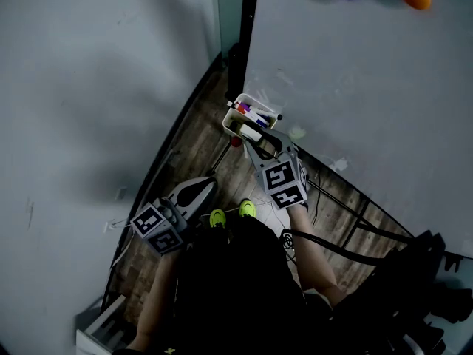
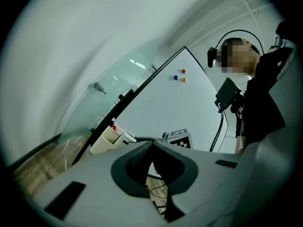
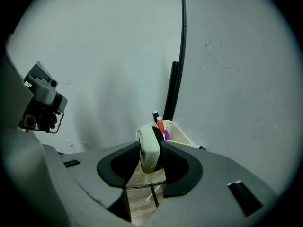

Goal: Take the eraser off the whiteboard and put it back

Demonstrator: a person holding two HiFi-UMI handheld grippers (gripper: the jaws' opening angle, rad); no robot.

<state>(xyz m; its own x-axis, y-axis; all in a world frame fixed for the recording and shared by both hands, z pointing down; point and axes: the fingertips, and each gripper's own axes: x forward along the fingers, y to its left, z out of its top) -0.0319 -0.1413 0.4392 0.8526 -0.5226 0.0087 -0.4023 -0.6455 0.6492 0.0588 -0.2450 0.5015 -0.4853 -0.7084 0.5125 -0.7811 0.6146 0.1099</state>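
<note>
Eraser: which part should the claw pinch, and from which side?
Pinch the eraser across its thin dimension, one jaw on the cream shell and the other on the dark face, coming end-on. It is a narrow slab, so those broad flat faces suit the jaws. The right claw holds it that way, near the marker tray.

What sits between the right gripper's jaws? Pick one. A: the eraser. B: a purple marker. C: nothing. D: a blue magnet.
A: in the right gripper view, the right gripper clamps the cream-and-black eraser on both sides, in front of the marker tray.
</note>
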